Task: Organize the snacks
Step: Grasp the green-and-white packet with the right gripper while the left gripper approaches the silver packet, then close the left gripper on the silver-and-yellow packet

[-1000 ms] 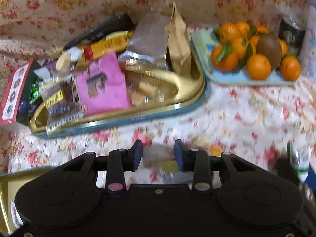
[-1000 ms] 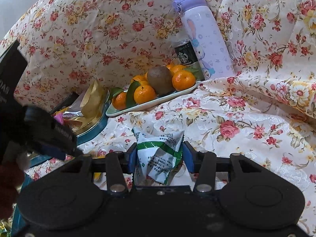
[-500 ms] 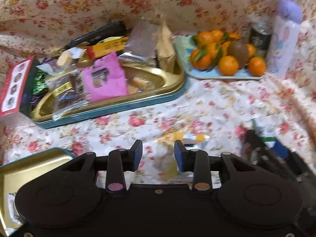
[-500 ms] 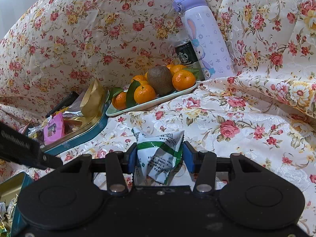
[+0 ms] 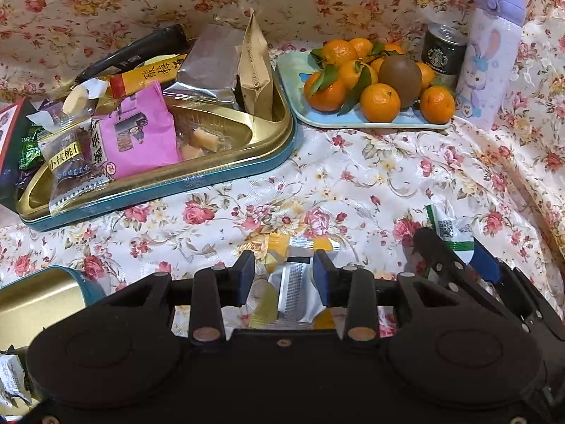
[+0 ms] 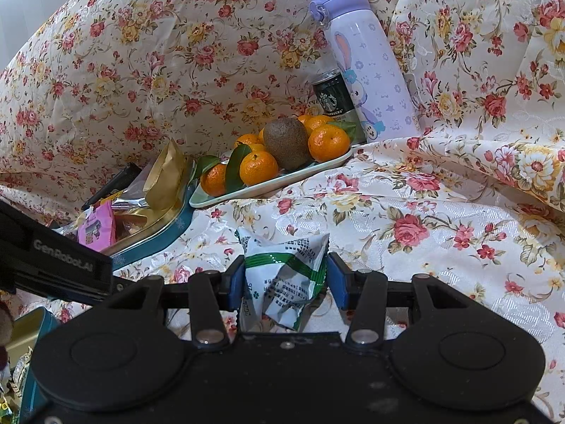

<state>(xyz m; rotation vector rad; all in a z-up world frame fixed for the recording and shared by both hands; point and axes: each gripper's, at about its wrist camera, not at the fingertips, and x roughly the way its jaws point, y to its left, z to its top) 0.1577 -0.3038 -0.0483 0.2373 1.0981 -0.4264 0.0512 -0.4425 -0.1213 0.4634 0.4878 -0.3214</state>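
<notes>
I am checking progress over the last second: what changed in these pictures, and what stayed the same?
The left gripper drew back from the gold tin and came down over a yellow-and-silver packet on the cloth; its jaws stand open around it, not yet closed. The right gripper stayed shut on the green-and-white packet. The fruit tray, can and bottle did not move.

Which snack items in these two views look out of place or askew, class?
A yellow-and-silver packet lies loose on the floral cloth, outside the gold tin lid. In that lid, the snacks are heaped untidily: a kraft pouch stands on end and a clear-wrapped packet overhangs the rim.
</notes>
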